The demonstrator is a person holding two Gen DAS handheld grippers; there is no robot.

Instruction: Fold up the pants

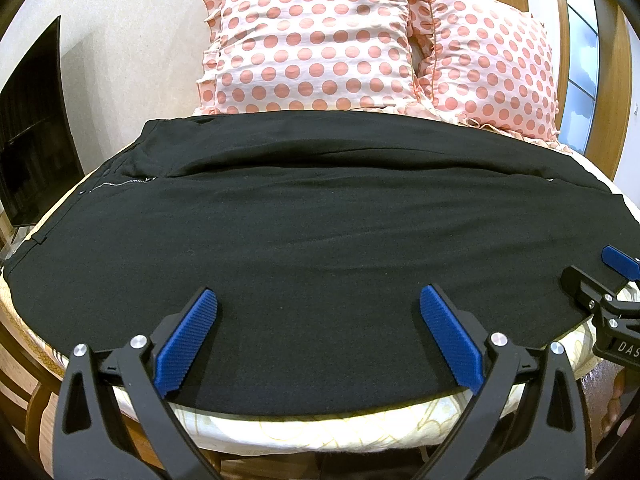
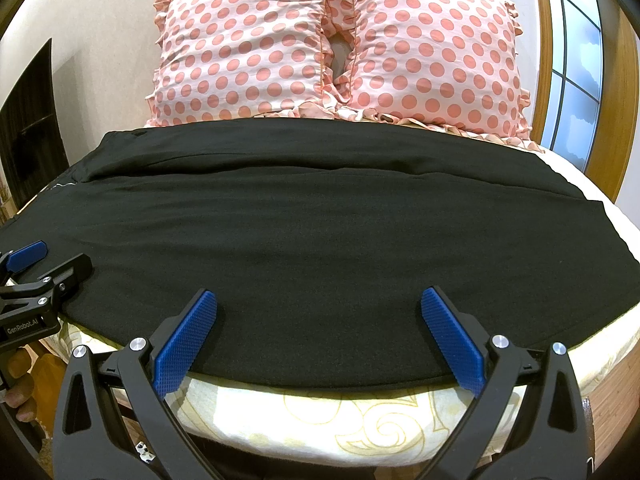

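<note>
Black pants [image 1: 320, 216] lie spread flat across the bed, waist and zipper [image 1: 120, 184] at the left, legs running right; they also fill the right wrist view [image 2: 320, 232]. My left gripper [image 1: 318, 300] is open and empty, its blue pads over the pants' near edge. My right gripper [image 2: 318, 300] is open and empty over the near edge further right. The right gripper shows at the right edge of the left wrist view [image 1: 600, 276]; the left gripper shows at the left of the right wrist view [image 2: 44, 260].
Two pink polka-dot pillows [image 1: 312, 40] [image 2: 432, 48] stand behind the pants. The cream patterned bed sheet [image 2: 360, 420] shows below the near edge. A dark TV screen [image 1: 32, 128] is at the left, a window [image 2: 576, 52] at the right.
</note>
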